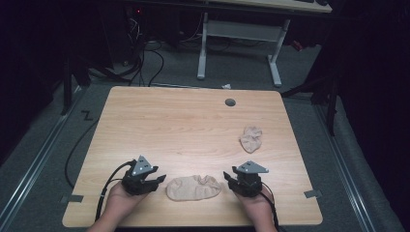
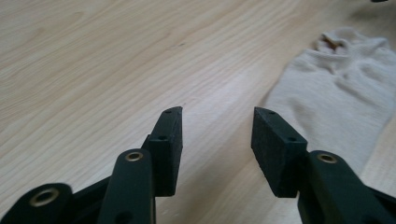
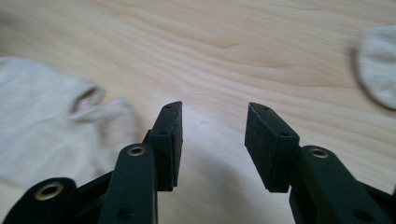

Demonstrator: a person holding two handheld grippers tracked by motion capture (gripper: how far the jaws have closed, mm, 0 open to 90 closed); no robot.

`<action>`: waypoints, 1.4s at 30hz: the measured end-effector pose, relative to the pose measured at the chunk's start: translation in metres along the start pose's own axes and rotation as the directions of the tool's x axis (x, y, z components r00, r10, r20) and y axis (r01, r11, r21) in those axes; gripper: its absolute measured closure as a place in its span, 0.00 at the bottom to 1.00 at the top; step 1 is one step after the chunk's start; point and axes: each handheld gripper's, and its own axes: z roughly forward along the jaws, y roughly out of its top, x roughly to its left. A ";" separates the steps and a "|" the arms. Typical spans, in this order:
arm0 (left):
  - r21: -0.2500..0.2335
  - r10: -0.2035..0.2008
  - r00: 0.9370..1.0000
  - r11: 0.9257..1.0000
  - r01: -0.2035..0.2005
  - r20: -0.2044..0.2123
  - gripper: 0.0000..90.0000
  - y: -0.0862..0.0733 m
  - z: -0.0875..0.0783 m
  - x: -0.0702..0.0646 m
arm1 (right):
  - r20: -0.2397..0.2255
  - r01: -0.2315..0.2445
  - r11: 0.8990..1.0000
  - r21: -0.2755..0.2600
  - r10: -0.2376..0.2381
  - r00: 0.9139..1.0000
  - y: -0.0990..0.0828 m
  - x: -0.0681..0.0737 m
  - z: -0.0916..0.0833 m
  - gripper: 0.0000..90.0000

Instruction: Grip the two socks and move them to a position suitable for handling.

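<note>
We see both grippers low over the table (image 1: 145, 121) near its front edge, one on each side of a flat beige sock (image 1: 193, 187).

Left gripper (image 1: 159, 180): jaws spread, nothing between them. In the left gripper view the pads (image 2: 170, 135) stand apart over bare wood, and the sock (image 2: 341, 102) lies just past the right-hand jaw, not touched.

Right gripper (image 1: 226, 176): jaws also spread, nothing held. In the right gripper view we see bare wood between the pads (image 3: 266, 140); the sock (image 3: 46, 126) lies beside the left-hand jaw, its opening turned toward the gripper. Can't tell whether that jaw brushes the fabric; it looks just clear.

The sock lies flat near the front edge, about midway between the two grippers, long side parallel to that edge.

A second sock (image 1: 251, 138), crumpled, sits toward the table's right edge, well apart from the first and beyond the right gripper. It shows blurred at the right edge of the right gripper view (image 3: 378, 65).

A round grey cap (image 1: 230, 102) sits near the far edge. Each hand holds its gripper from the front edge, cables trailing back.
</note>
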 end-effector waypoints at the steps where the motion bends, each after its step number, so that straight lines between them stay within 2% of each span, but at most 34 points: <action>1: 0.001 -0.004 1.000 1.000 0.004 -0.004 0.58 -0.001 -0.001 0.002 | 0.013 -0.013 1.000 -0.002 0.013 1.000 0.001 -0.006 0.000 0.62; 5: -0.002 -0.019 1.000 1.000 0.019 -0.008 0.57 -0.004 -0.004 0.007 | 0.063 -0.058 0.998 0.000 0.058 0.996 0.006 -0.032 0.004 0.61; 9: -0.003 -0.005 1.000 1.000 0.005 -0.012 0.56 -0.004 -0.005 0.007 | 0.114 -0.066 0.998 0.013 0.064 0.991 0.016 -0.051 0.007 0.61; 12: -0.003 -0.009 1.000 1.000 0.009 -0.011 0.56 -0.004 -0.005 0.008 | 0.163 -0.082 0.996 0.023 0.077 0.984 0.022 -0.068 0.015 0.61; 14: -0.003 -0.008 1.000 1.000 0.008 -0.012 0.56 -0.005 -0.005 0.007 | 0.197 -0.106 0.994 0.028 0.099 0.976 0.025 -0.080 0.022 0.61; 20: 0.005 0.002 1.000 1.000 -0.002 -0.012 0.56 -0.005 -0.003 0.006 | 0.242 -0.189 0.982 0.028 0.177 0.954 0.037 -0.112 0.035 0.61; 23: 0.007 0.005 1.000 1.000 -0.005 -0.012 0.56 -0.005 -0.003 0.005 | 0.247 -0.225 0.973 0.049 0.207 0.947 0.041 -0.121 0.044 0.55; 26: 0.008 0.007 1.000 1.000 -0.007 -0.011 0.56 -0.005 -0.003 0.005 | 0.259 -0.241 0.969 0.061 0.218 0.941 0.040 -0.127 0.052 0.49; 28: 0.007 0.006 1.000 1.000 -0.005 -0.010 0.56 -0.005 -0.004 0.005 | 0.259 -0.266 0.961 0.071 0.240 0.936 0.038 -0.131 0.057 0.48; 29: 0.008 0.005 1.000 1.000 -0.005 -0.010 0.56 -0.005 -0.004 0.005 | 0.250 -0.274 0.959 0.079 0.247 0.936 0.036 -0.132 0.059 0.48; 31: 0.010 0.003 1.000 1.000 -0.003 -0.011 0.56 -0.006 -0.004 0.006 | 0.250 -0.268 0.960 0.077 0.242 0.937 0.036 -0.131 0.060 0.49; 34: 0.012 0.003 1.000 1.000 -0.003 -0.010 0.56 -0.006 -0.004 0.006 | 0.245 -0.252 0.964 0.087 0.224 0.943 0.037 -0.127 0.060 0.72; 36: 0.011 0.004 1.000 1.000 -0.004 -0.011 0.56 -0.006 -0.004 0.005 | 0.231 -0.233 0.968 0.090 0.208 0.951 0.037 -0.124 0.059 0.89; 38: 0.010 0.004 1.000 1.000 -0.004 -0.010 0.56 -0.006 -0.004 0.005 | 0.237 -0.205 0.975 0.082 0.180 0.955 0.038 -0.119 0.058 0.92; 42: 0.013 0.004 1.000 1.000 -0.004 -0.012 0.56 -0.006 -0.003 0.005 | 0.211 -0.152 0.988 0.037 0.141 0.967 0.044 -0.106 0.050 0.93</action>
